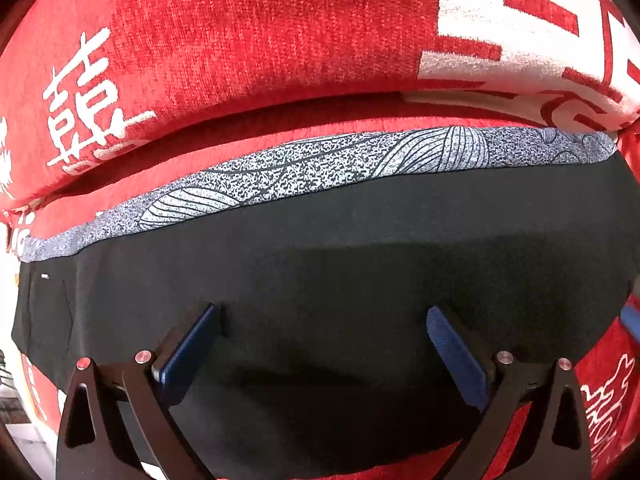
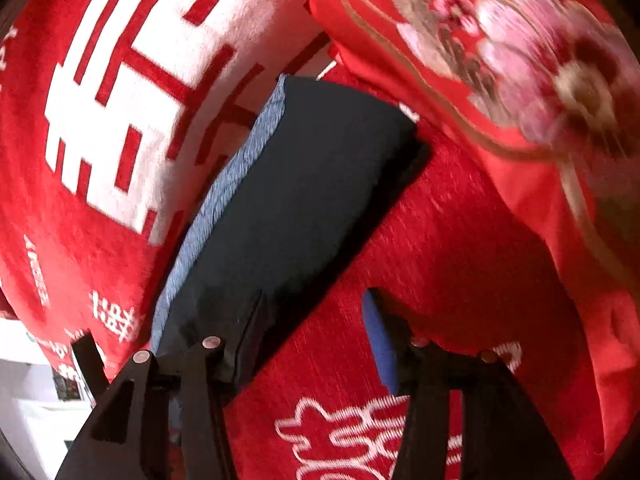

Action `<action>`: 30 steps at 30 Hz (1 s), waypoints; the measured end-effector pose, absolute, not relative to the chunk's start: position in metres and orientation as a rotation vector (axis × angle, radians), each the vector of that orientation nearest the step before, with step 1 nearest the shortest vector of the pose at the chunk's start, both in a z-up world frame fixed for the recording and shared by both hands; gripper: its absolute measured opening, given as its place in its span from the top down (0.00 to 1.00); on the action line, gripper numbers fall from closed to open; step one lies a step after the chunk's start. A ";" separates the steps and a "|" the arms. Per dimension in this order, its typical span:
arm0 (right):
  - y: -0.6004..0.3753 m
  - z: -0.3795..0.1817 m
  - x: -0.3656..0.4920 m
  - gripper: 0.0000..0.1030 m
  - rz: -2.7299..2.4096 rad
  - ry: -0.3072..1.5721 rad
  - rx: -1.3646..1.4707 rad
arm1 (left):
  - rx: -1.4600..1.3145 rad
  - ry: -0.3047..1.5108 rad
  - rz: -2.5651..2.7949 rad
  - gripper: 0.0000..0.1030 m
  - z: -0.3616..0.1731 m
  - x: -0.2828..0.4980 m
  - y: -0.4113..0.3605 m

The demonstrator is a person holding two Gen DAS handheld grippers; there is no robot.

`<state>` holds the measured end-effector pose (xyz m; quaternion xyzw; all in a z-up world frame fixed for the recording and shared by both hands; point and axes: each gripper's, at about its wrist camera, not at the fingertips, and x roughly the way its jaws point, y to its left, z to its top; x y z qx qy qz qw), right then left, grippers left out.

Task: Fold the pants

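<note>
The black pants lie folded flat on a red cushion, with a grey patterned band along their far edge. My left gripper is open just above the black cloth, holding nothing. In the right wrist view the pants appear as a dark folded slab with the grey band on its left side. My right gripper is open at the pants' near right edge; its left finger is over the black cloth and its right finger over the red cushion.
A red sofa back with white characters rises behind the pants. The red seat cushion extends to the right. A red embroidered pillow with pink flowers lies at the far right. A pale floor shows at lower left.
</note>
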<state>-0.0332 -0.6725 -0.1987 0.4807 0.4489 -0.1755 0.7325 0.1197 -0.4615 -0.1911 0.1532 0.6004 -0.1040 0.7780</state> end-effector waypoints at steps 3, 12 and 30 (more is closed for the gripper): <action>-0.681 -0.192 -0.010 0.47 -0.359 0.931 1.067 | 0.348 1.293 -0.226 0.00 -0.190 0.120 -0.463; -0.666 -0.188 -0.023 0.47 -0.342 0.970 1.018 | 0.354 1.285 -0.242 0.00 -0.190 0.120 -0.464; -0.674 -0.203 -0.041 0.48 -0.308 0.809 1.077 | 0.370 1.283 -0.229 0.00 -0.189 0.120 -0.473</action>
